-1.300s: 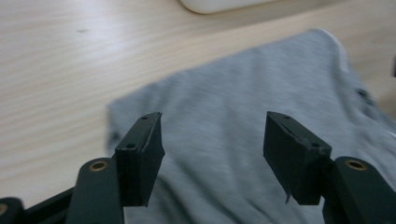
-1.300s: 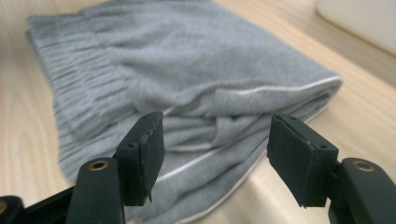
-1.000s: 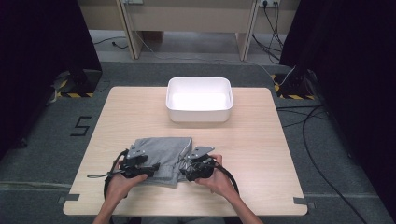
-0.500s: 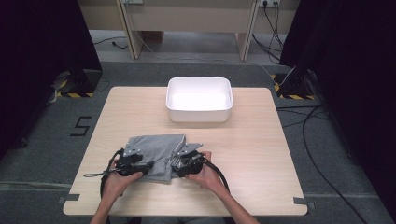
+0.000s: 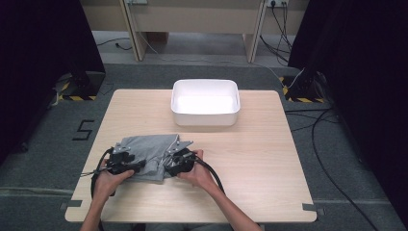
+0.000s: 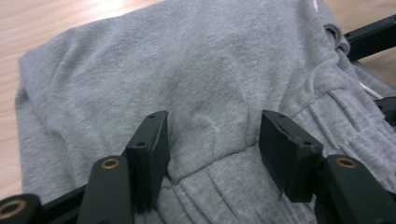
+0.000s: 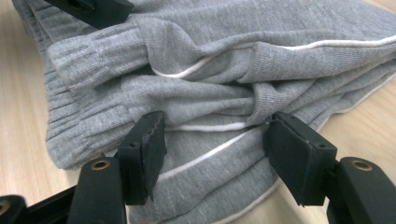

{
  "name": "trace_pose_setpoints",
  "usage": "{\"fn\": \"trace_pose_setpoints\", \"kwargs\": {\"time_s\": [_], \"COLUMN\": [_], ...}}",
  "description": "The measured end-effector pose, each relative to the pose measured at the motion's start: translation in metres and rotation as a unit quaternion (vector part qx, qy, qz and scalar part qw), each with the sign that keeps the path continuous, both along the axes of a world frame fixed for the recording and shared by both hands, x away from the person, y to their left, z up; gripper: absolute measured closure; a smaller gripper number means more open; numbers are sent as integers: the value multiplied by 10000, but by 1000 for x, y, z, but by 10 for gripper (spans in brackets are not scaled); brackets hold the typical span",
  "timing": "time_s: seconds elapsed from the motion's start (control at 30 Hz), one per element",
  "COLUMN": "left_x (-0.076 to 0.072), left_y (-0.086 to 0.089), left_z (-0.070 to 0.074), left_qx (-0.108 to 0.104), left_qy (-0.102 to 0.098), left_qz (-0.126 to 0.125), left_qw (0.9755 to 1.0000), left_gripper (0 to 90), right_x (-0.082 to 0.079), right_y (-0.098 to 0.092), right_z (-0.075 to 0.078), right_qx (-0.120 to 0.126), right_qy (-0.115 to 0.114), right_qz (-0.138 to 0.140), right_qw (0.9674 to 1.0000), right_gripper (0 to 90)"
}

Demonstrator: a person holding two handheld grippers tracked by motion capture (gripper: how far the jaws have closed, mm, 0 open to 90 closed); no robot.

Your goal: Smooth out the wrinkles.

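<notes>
**Figure: Two grippers set against a folded garment at the near edge of the counter**

A folded grey knit garment with ribbed cuffs and thin white piping (image 5: pixel 146 153) lay on the pale wooden counter (image 5: pixel 269 159), near the person's side and left of centre. A white rectangular plastic tub (image 5: pixel 205 102) stood well apart from it, toward the far edge.

The left gripper (image 6: pixel 212 140) met the garment at its left end. Its jaws stood partly open astride a raised fold of cloth above the ribbed band; they had just been closing, the cloth lay between them, and the pads did not visibly pinch it. The right gripper (image 7: pixel 215 142) faced the stacked folded edges on the garment's right side, with its jaws about as wide, resting on or just above the layers; no pinch showed there either. In the high view, the left hand (image 5: pixel 108 180) and right hand (image 5: pixel 197 172) held the grippers low over the cloth.

Probable hazards, judged from this arrangement:
- The left jaws might close on the top layer alone, so that a lift would peel the fold open.
- The right jaws, aimed at several loose layers and a tucked cuff, might catch some and drop others, letting a sleeve slide out.
- Unequal lifting by the two hands could let the bundle sag and unfold.
</notes>
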State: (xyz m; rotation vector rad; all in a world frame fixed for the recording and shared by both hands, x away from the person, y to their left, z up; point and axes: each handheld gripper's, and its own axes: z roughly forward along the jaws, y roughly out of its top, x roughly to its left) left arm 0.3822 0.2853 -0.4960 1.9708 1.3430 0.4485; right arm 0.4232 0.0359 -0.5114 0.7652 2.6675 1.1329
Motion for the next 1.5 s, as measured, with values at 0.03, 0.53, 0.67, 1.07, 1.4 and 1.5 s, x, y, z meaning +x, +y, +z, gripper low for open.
{"fn": "trace_pose_setpoints", "kwargs": {"time_s": [0.03, 0.53, 0.67, 1.07, 1.4, 1.5], "left_x": [1, -1, -3, -16, -26, -29], "left_y": [1, 2, 0, -24, -50, -58], "left_z": [0, 0, 2, 22, 23, 23], "left_qx": [-11, -4, -2, -557, -600, -632], "left_qy": [-3, 0, -58, -427, -446, -462], "left_qz": [23, 80, 95, 27, -287, -378], "left_qw": [10000, 10000, 9999, 9975, 9968, 9962], "left_gripper": [426, 435, 430, 358, 356, 355], "right_x": [1, 7, 10, 31, 45, 48], "right_y": [2, 0, -11, -64, -94, -100], "right_z": [0, 1, 11, 47, 60, 64], "right_qx": [-4, 151, 315, 409, 394, 372], "right_qy": [15, 154, 134, -300, -388, -443], "right_qz": [-6, 35, -107, -733, -1068, -1100], "right_qw": [10000, 9998, 9994, 9960, 9927, 9922], "right_gripper": [379, 371, 367, 368, 369, 369]}}
